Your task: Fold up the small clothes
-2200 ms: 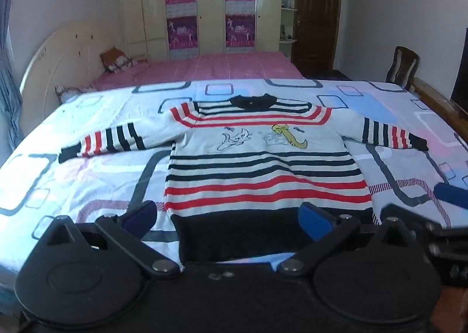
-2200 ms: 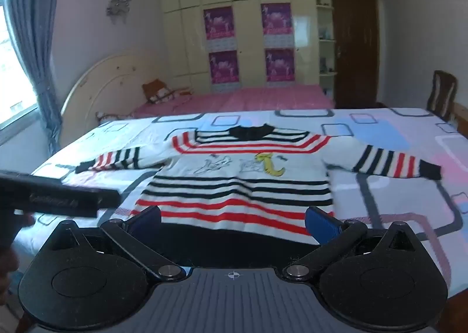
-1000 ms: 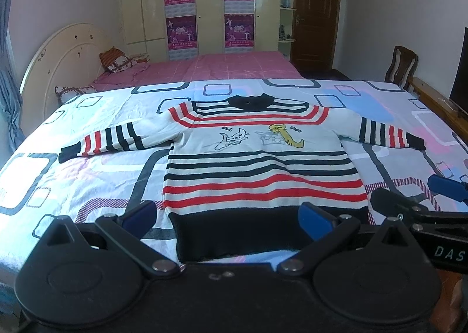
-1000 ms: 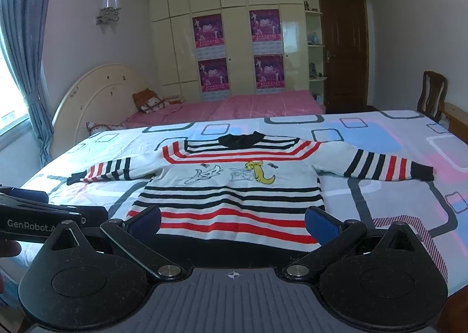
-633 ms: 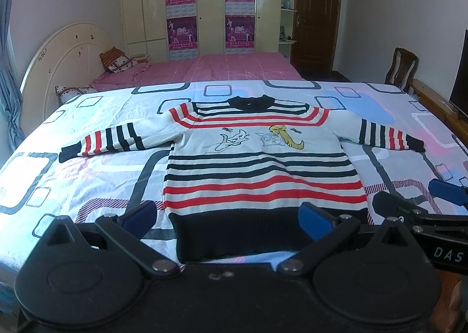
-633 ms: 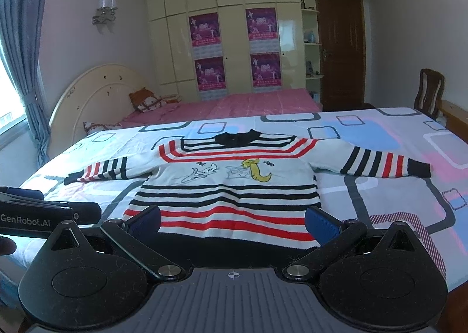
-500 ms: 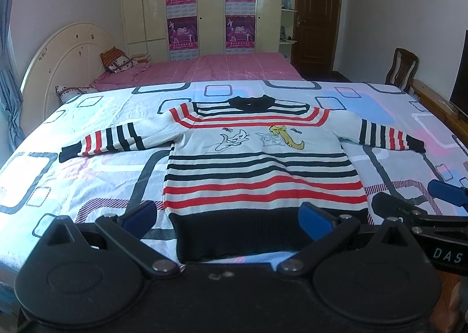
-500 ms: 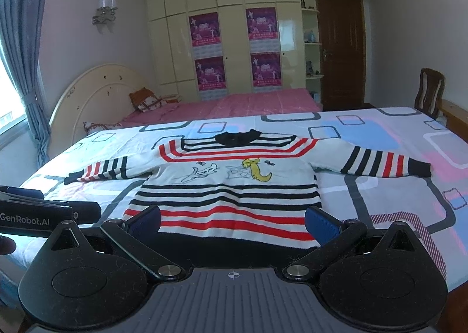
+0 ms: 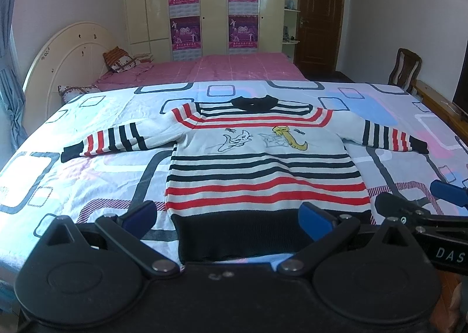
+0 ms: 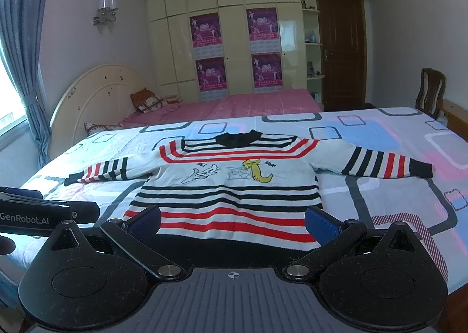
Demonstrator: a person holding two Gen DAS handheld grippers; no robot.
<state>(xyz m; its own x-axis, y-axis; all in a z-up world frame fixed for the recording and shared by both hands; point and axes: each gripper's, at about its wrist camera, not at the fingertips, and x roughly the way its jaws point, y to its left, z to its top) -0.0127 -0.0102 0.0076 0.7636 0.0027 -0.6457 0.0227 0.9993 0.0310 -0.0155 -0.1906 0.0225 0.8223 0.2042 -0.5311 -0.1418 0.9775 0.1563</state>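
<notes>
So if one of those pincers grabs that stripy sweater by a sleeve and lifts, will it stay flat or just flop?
Most likely flop: the sweater is a soft knit lying limp on the bedspread, so the body would probably hang and drag. It looks small and fairly light. The ribbed knit should grip well between the pads, so slipping seems unlikely.

Black fingers (image 9: 314,220), blue pads, silver screws

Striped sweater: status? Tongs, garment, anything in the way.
Left tongs open, right tongs open, both empty. Striped sweater flat on bedsheet, sleeves spread, unfolded. Nothing blocking.
</notes>
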